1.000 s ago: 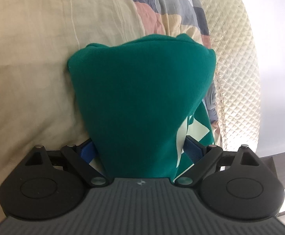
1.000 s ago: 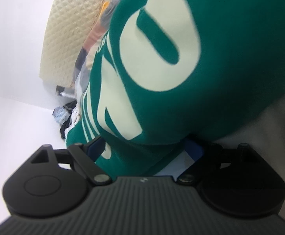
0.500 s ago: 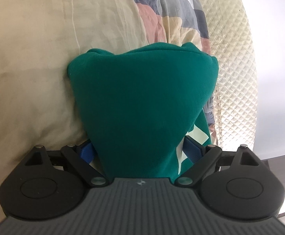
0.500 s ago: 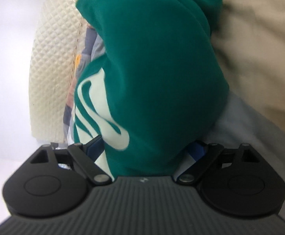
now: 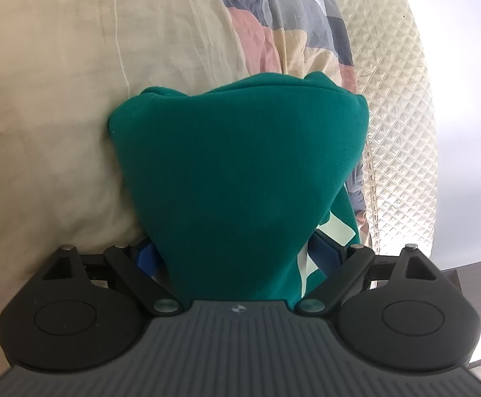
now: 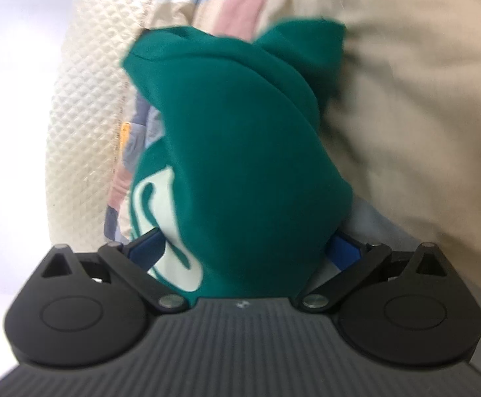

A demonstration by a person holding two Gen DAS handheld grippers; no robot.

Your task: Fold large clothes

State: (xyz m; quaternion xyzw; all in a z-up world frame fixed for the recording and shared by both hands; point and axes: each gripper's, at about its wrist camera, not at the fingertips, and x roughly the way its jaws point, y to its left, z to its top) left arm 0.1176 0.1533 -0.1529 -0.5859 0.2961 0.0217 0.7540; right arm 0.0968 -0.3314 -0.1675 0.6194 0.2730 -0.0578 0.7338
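A green garment with pale lettering [image 5: 237,172] fills the middle of both views and drapes over the fingers. My left gripper [image 5: 237,254] is shut on a thick bunch of the green garment above the cream bed sheet [image 5: 48,106]. My right gripper [image 6: 247,248] is shut on another part of the same garment [image 6: 240,152], whose pale print shows at the lower left. The blue finger pads [image 5: 146,254] [image 6: 344,248] peek out on each side; the fingertips are hidden in cloth.
A patchwork quilt [image 5: 273,23] lies bunched on the bed beyond the garment. A cream quilted mattress edge [image 5: 399,106] runs along the bed's side, also in the right wrist view [image 6: 88,106]. White wall lies beyond it.
The right gripper has swung round with the garment, so the large pale print has slid out of sight and more bed sheet shows. The left gripper's view has shifted only slightly.
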